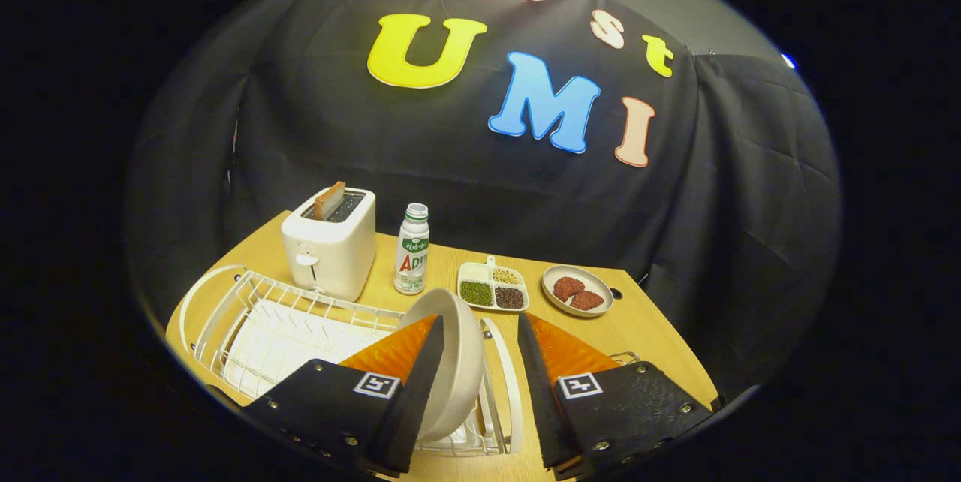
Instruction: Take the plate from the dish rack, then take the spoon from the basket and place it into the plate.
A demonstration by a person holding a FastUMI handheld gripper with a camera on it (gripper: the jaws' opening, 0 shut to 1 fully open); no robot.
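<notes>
The tongs (480,350) stand wide apart, holding nothing, low over the near end of the white wire dish rack (248,317) on the wooden desk (646,339). The off-white plate (456,362) stands on edge at the right end of the dish rack, lying between the two fingers: its rim sits against the inner face of the left finger (409,369), while the right finger (552,369) stays apart from it, across a gap and past the rack's end rail. Behind the dish rack, at its left, stands a white toaster (329,242) with a slice of bread (329,200) upright in its slot. Just right of the toaster stands a small white bottle (412,249). Further right of the rack's far end lie a small divided tray of beans (493,287) and a round dish (577,290) holding two reddish-brown pieces.
</notes>
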